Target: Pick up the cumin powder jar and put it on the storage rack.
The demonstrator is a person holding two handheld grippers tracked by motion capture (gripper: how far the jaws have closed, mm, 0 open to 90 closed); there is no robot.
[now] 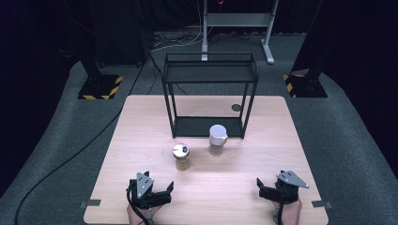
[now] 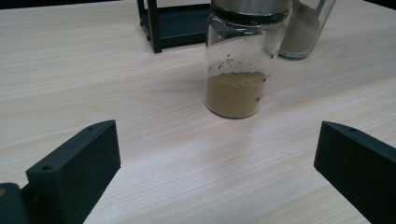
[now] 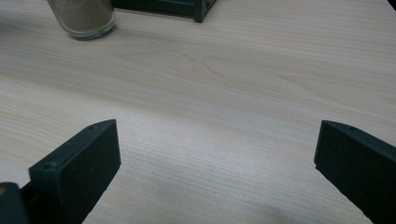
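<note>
The wooden table (image 1: 141, 140) carries everything here, and the black wire rack (image 1: 209, 93) at its far middle is the handiest landmark: one rack, with a low shelf close to the tabletop and a higher shelf above, both bare, which suggests it is meant to receive the jars. There are two jars, both standing upright in front of the rack on the person's side. The jar with the white lid (image 1: 218, 139) sits just in front of the rack's low shelf, toward its right half; the jar with the metal lid (image 1: 181, 156) stands a little nearer the person and to the left of the first, apart from it. Each holds a tan powder, filling roughly the lower part of the glass. In the left gripper view the metal-lidded jar (image 2: 238, 70) lies straight ahead between the two jaws, so that one is probably the first to be picked up. There are two grippers, well back from the rack at the near edge: the left gripper (image 1: 157, 192) and the right gripper (image 1: 267, 190), each with jaws spread wide and nothing between them, resting in a ready pose either side of the jars.
</note>
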